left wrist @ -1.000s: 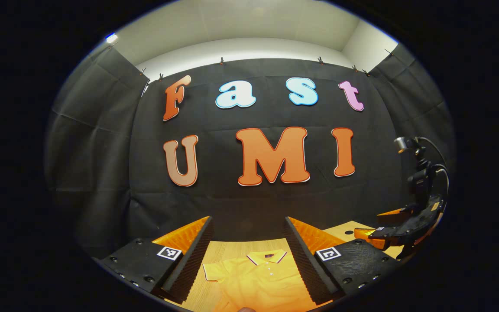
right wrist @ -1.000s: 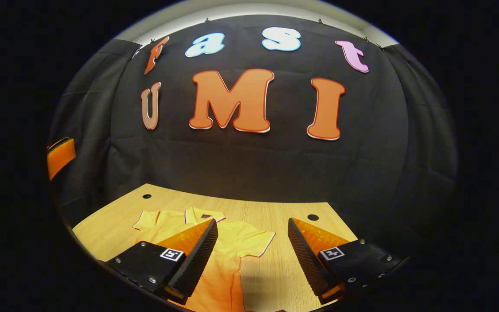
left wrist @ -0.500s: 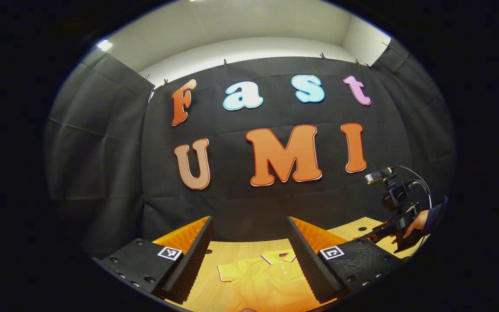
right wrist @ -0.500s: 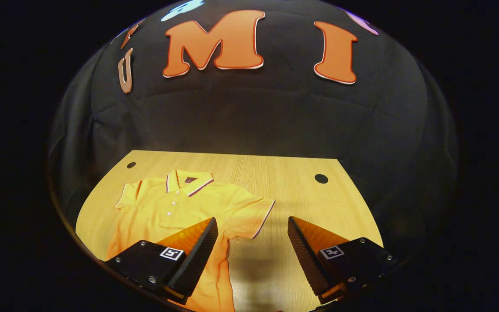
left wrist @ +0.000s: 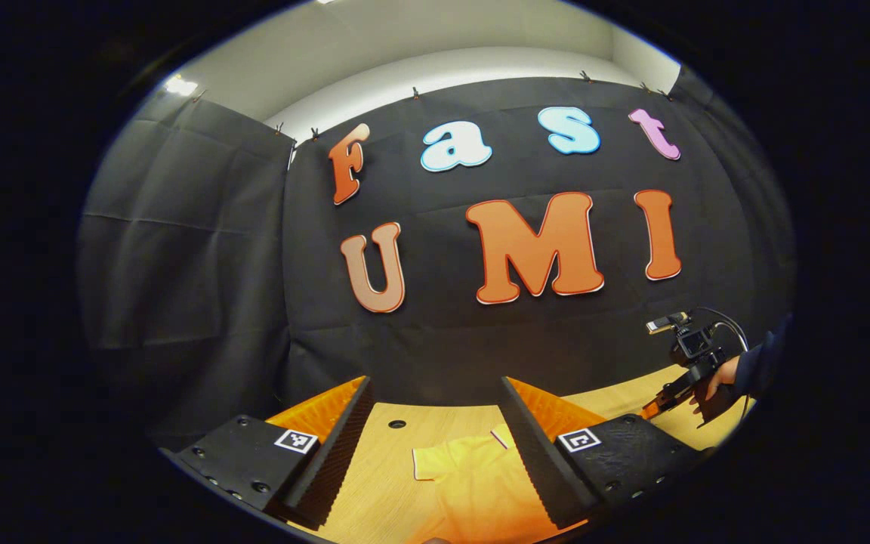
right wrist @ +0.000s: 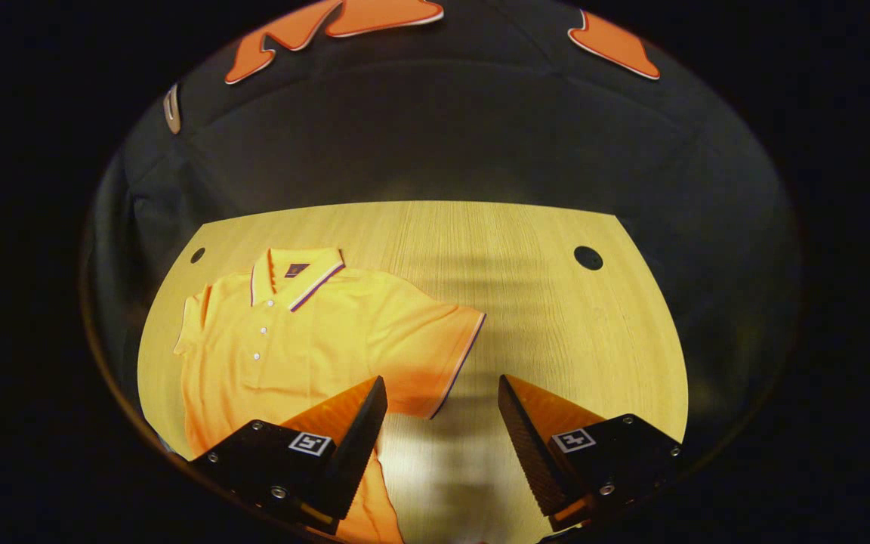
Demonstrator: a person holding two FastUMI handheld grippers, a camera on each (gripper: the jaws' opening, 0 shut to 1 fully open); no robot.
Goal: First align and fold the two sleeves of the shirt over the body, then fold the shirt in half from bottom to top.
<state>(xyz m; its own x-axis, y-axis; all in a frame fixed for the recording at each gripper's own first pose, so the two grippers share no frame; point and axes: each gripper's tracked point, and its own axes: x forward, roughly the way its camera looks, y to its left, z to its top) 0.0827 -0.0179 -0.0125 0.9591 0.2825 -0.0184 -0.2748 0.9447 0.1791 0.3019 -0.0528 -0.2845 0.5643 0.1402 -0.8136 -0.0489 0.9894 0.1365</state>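
A yellow polo shirt (right wrist: 291, 340) lies flat and face up on the wooden table (right wrist: 526, 317), collar toward the back wall, both short sleeves spread out. My right gripper (right wrist: 441, 393) hovers open above the table, its fingers straddling the hem of the shirt's right-hand sleeve (right wrist: 442, 355). In the left gripper view my left gripper (left wrist: 435, 408) is open over the shirt's other sleeve (left wrist: 450, 465) and holds nothing. Far off at the right edge of that view a hand holds the right gripper (left wrist: 688, 374) low over the table.
The table has a round cable hole near its back right corner (right wrist: 588, 258) and a smaller one at the back left (right wrist: 197, 255). Black cloth walls close in the back and sides. Bare wood lies right of the shirt.
The right gripper has tipped down and come lower toward the shirt's sleeve, so more table shows. The left gripper has shifted left, toward the other sleeve. Both stay open.
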